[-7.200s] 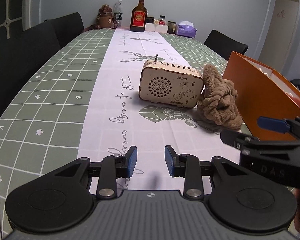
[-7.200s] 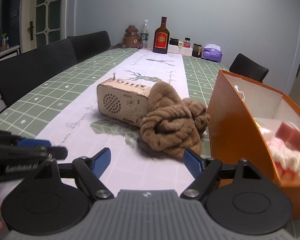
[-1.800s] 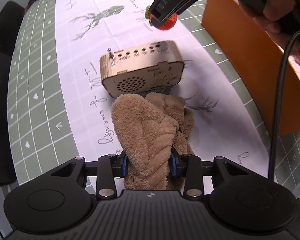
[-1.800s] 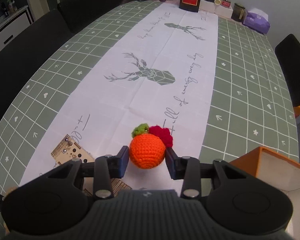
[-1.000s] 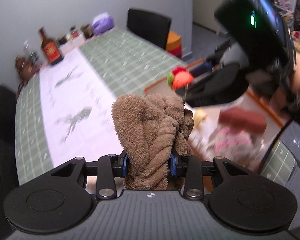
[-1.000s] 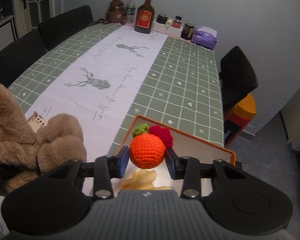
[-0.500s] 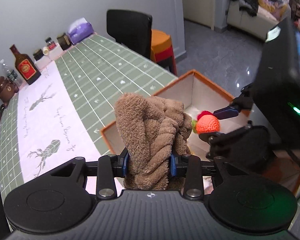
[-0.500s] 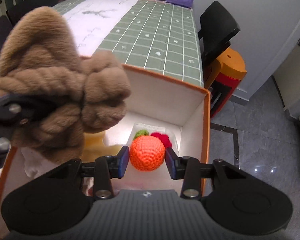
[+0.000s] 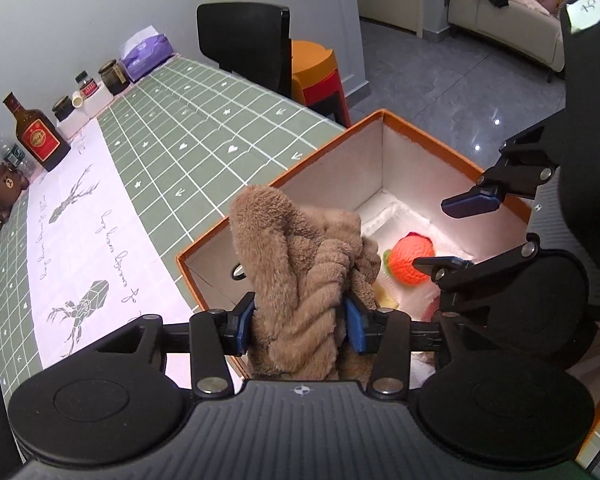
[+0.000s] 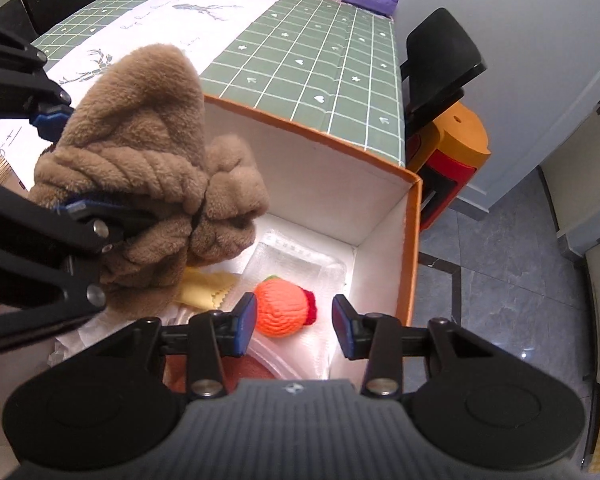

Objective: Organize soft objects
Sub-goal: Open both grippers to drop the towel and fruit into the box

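Towel over the box, ball down inside.
Left claw grips the brown towel; right claw gapes open, orange ball lying loose below.

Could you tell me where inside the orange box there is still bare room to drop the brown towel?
Free: the white lining in the orange box's far corner, between its white walls and the crocheted orange. Crowded: the near side, with the yellow cloth and a red item under the right tongs. The left tongs grip the brown towel over the left wall.
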`<state>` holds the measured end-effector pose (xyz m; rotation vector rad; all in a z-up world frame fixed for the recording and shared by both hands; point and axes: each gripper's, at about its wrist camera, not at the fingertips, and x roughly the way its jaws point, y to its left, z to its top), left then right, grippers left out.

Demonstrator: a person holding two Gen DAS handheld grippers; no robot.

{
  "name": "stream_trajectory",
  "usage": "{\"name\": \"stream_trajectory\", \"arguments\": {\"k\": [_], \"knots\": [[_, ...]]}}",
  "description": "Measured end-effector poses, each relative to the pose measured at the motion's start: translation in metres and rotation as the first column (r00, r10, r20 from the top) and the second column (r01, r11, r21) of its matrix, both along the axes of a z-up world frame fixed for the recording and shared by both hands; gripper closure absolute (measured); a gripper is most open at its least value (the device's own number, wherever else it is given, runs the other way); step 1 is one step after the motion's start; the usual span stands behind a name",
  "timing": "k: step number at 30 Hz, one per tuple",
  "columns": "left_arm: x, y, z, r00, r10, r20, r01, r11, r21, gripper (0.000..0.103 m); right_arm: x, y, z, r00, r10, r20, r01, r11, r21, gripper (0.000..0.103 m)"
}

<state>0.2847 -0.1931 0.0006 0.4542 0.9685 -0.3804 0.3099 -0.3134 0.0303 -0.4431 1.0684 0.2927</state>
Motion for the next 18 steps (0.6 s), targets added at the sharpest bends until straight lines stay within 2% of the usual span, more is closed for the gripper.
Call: {"name": "stream_trajectory", "arguments": {"k": [5,7,8,18], "knots": [[-0.011,0.003,0.013,1.0,-0.015,0.028,0.016,1.0,-0.027,0.042,-0.009,0.004,0.012,1.0,0.002,0.022,-0.001,1.0,-0.017,0.052],[-0.017,0.007,0.024,0.998,-0.018,0.057,0.021,0.999,-0.044,0.039,-0.014,0.004,0.02,0.999,0.003,0.04,-0.002,1.0,-0.022,0.041],[-0.02,0.01,0.029,0.998,-0.02,0.067,0.023,0.998,-0.055,0.038,-0.017,0.005,0.024,0.999,0.002,0.051,-0.001,1.0,-0.023,0.039],[-0.072,0.043,0.072,0.984,-0.007,0.18,0.024,0.995,-0.093,0.036,-0.066,0.026,0.063,0.99,0.045,0.134,-0.04,0.998,-0.039,0.028]]}}
